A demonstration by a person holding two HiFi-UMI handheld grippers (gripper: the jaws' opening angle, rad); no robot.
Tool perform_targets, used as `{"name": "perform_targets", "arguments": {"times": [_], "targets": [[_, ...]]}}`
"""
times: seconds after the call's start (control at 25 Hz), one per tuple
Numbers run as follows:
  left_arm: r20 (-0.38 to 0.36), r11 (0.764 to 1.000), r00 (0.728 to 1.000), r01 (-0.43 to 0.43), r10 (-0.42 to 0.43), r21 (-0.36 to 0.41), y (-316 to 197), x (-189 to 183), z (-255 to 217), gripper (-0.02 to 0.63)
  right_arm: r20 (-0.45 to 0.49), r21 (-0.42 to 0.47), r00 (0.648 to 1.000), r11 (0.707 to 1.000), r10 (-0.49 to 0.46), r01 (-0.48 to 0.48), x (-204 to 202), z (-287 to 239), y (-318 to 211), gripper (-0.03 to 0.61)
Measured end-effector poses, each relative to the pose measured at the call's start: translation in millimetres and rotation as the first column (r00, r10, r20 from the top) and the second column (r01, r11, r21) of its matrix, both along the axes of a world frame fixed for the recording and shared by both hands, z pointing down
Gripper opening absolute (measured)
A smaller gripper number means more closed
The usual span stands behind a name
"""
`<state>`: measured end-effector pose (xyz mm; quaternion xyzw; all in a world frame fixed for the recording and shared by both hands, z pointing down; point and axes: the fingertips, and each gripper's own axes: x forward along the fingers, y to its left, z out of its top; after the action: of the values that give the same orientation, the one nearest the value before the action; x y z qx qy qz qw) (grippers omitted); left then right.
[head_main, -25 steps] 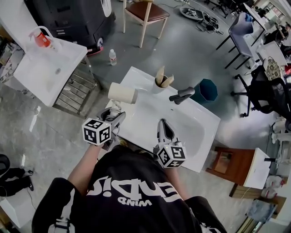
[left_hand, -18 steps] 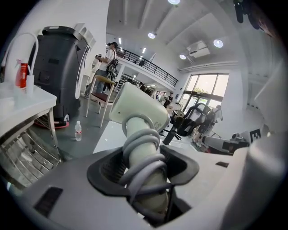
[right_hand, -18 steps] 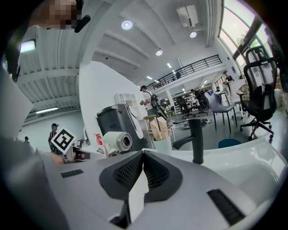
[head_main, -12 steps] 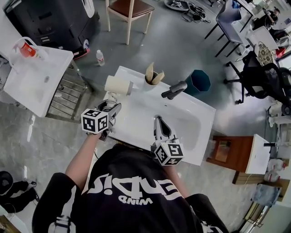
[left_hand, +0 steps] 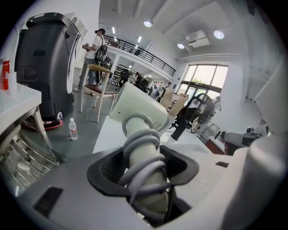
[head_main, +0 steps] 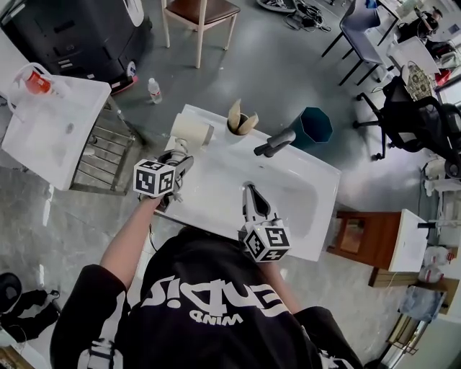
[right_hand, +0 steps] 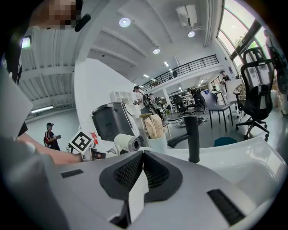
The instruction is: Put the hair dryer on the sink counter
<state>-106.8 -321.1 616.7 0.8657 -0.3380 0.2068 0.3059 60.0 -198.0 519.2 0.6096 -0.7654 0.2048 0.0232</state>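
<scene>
While the left gripper [head_main: 179,165] holds the dryer [head_main: 191,132] by its handle at the counter's [head_main: 216,189] left end, the right gripper [head_main: 251,191] is closed, empty.

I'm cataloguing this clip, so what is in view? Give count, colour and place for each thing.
sink counter: 1, white, before the person
hair dryer: 1, cream, grey cord round handle, counter's left end
faucet: 1, black, counter's far edge
cup: 1, white, holds tan pieces, left of faucet
bin: 1, teal, floor behind faucet
water bottle: 1, clear, floor beyond counter
chair: 1, brown seat, far floor
second sink: 1, white, far left
red bottle: 1, on second sink
machine: 1, black, top left
left tool: 1, grey, shut on hair dryer's handle
right tool: 1, grey, shut, empty, over counter
</scene>
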Motion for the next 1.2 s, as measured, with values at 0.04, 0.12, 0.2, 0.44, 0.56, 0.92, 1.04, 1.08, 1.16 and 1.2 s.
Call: {"name": "perform_targets", "arguments": {"times": [0.04, 0.12, 0.2, 0.44, 0.56, 0.92, 1.04, 1.08, 1.16, 1.2], "targets": [[0.008, 1.000, 1.000, -0.002, 0.002, -0.006, -3, 0, 3, 0.230, 0.000, -0.001, 1.000, 1.000, 0.002, -0.002, 0, 1, -1, 0.023], [0.029, 1.000, 1.000, -0.009, 0.010, -0.018, -8, 0, 10, 0.230, 0.000, -0.004, 1.000, 1.000, 0.007, -0.007, 0, 3, -3, 0.023], [0.043, 0.999, 0.999, -0.020, 0.021, -0.034, -13, 1, 16, 0.230, 0.001, -0.008, 1.000, 1.000, 0.014, -0.014, 1, 4, -5, 0.023], [0.054, 0.995, 0.997, -0.043, 0.048, -0.088, -27, 7, 28, 0.230, -0.003, -0.023, 1.000, 0.999, 0.027, -0.027, 3, 6, -9, 0.023], [0.061, 0.992, 0.996, -0.054, 0.062, -0.113, -32, 11, 35, 0.230, -0.006, -0.030, 0.999, 0.999, 0.032, -0.032, 5, 8, -10, 0.023], [0.075, 0.981, 0.990, -0.107, 0.120, -0.160, -41, 14, 44, 0.230, -0.018, -0.056, 0.999, 0.998, 0.030, -0.031, 6, 15, -15, 0.023], [0.086, 0.978, 0.987, -0.122, 0.139, -0.171, -45, 12, 48, 0.232, -0.020, -0.063, 0.999, 0.998, 0.029, -0.030, 6, 18, -16, 0.023], [0.090, 0.976, 0.985, -0.128, 0.145, -0.174, -46, 12, 49, 0.232, -0.019, -0.064, 0.999, 0.997, 0.028, -0.029, 6, 18, -17, 0.023], [0.097, 0.974, 0.983, -0.137, 0.156, -0.179, -47, 12, 52, 0.232, -0.018, -0.068, 0.999, 0.997, 0.027, -0.028, 5, 19, -18, 0.023], [0.100, 0.973, 0.982, -0.140, 0.160, -0.181, -47, 12, 54, 0.232, -0.017, -0.069, 0.999, 0.997, 0.027, -0.028, 4, 20, -18, 0.023]]}}
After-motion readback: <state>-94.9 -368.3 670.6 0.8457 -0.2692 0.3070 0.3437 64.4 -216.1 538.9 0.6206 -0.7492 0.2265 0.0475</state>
